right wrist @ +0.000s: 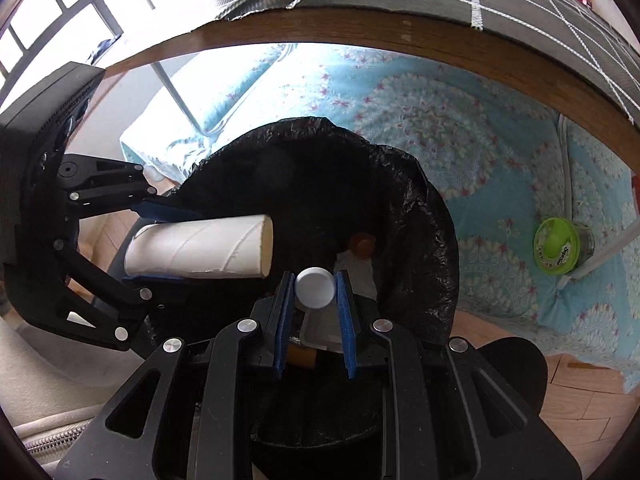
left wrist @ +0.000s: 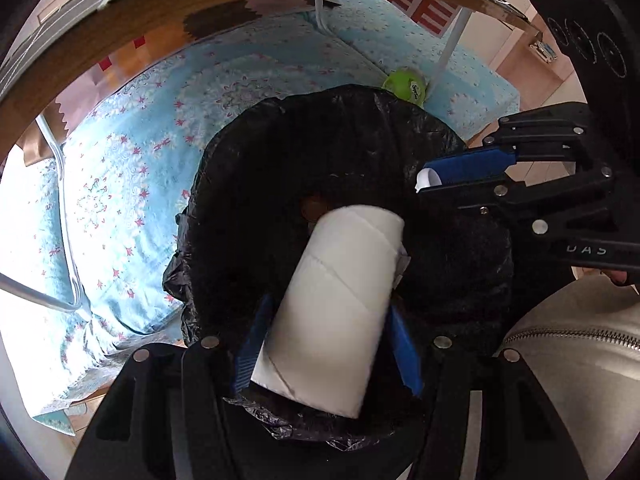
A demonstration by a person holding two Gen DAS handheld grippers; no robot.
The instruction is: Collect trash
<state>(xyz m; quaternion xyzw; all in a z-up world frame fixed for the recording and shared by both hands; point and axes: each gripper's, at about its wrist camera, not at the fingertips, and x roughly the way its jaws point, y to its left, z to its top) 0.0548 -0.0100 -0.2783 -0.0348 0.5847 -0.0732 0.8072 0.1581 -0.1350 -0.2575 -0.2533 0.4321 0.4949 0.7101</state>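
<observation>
Closest to me, low in the left wrist view, my left gripper (left wrist: 328,344) clamps a white cardboard tube (left wrist: 340,300) between its blue pads, the tube's far end poking out over the black-lined trash bin (left wrist: 280,152). In the right wrist view, centre frame, my right gripper (right wrist: 314,312) is pinched narrow on a small white capped bottle (right wrist: 315,290), also over the bin's mouth. Both loads hang close together, so I judge that releasing at once could knock the tube against the bottle and bounce one off the rim. Deeper inside lies a brown scrap (right wrist: 362,244). Beyond, at right, a green-lidded jar (right wrist: 560,250) sits on the turquoise patterned cloth (right wrist: 480,140), where a stray piece could roll.
</observation>
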